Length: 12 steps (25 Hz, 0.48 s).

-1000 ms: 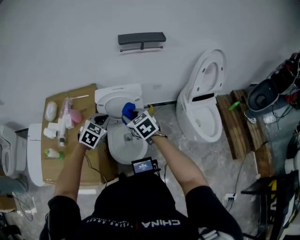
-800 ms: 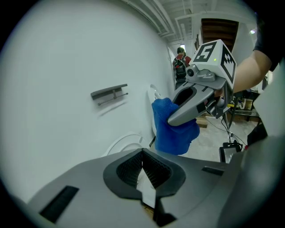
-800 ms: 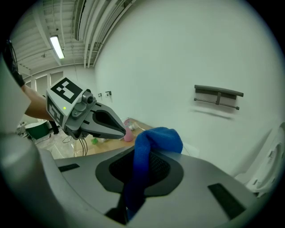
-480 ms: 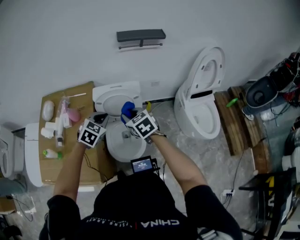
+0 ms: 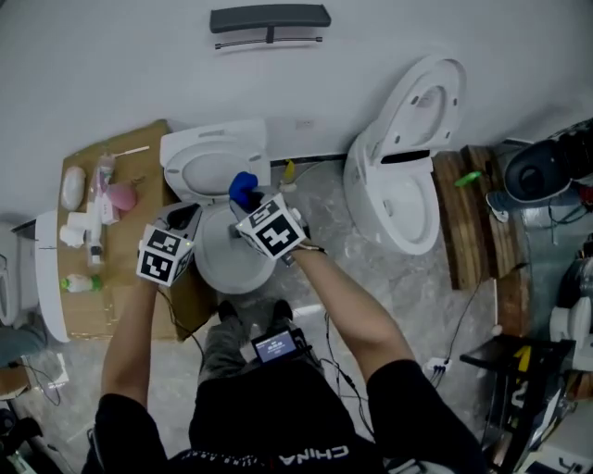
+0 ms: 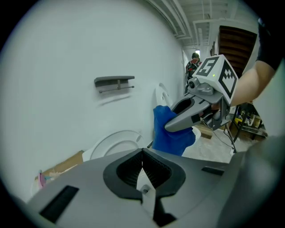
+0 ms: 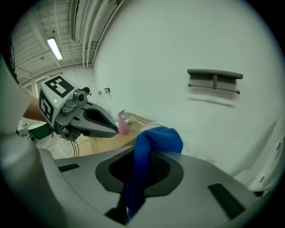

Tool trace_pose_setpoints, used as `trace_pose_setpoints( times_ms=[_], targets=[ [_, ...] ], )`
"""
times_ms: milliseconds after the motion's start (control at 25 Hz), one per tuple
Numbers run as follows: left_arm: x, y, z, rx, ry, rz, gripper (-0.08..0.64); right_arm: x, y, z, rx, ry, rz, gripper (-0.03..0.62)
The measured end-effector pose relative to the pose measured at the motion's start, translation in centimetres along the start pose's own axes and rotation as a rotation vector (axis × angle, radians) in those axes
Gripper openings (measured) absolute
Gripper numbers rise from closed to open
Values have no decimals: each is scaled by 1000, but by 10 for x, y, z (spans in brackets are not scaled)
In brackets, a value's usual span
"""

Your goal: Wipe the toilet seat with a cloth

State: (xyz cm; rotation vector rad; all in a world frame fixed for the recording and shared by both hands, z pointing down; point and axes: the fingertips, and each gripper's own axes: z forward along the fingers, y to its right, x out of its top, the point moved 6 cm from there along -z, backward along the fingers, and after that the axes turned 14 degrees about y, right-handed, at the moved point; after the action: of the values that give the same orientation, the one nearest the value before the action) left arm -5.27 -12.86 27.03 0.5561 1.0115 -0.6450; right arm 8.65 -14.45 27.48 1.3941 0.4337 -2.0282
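A white toilet stands in front of me, its lid [image 5: 211, 165] raised against the wall and its seat [image 5: 227, 268] below my hands. My right gripper [image 5: 245, 209] is shut on a blue cloth [image 5: 243, 187] that bunches out past its tips above the seat's back. In the right gripper view the blue cloth [image 7: 147, 147] hangs pinched between the jaws of the right gripper [image 7: 133, 187]. My left gripper [image 5: 188, 218] hovers at the seat's left, shut and empty. In the left gripper view the left gripper [image 6: 142, 162] is closed, with the blue cloth [image 6: 171, 131] and the right gripper [image 6: 191, 109] ahead of it.
A second toilet [image 5: 398, 185] with its lid up stands to the right. A cardboard sheet [image 5: 88, 241] at the left carries a pink bottle [image 5: 120, 196] and other toiletries. A dark shelf [image 5: 270, 18] hangs on the wall. Wooden boards [image 5: 473, 222] and cables lie at the right.
Both grippers have sunk lower over the toilet and come a little nearer to me. The cloth stays in the right gripper. The head view has shifted toward the floor.
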Motion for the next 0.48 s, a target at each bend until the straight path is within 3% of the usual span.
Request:
trace_pose_setpoints(
  times_ms=[240, 480],
  targets=[
    [-39, -27, 17, 39, -4, -22, 12, -37, 17, 48, -11, -16, -4, 52],
    [-65, -66, 48, 72, 39, -30, 12, -37, 47, 111, -88, 40, 21, 52]
  ],
)
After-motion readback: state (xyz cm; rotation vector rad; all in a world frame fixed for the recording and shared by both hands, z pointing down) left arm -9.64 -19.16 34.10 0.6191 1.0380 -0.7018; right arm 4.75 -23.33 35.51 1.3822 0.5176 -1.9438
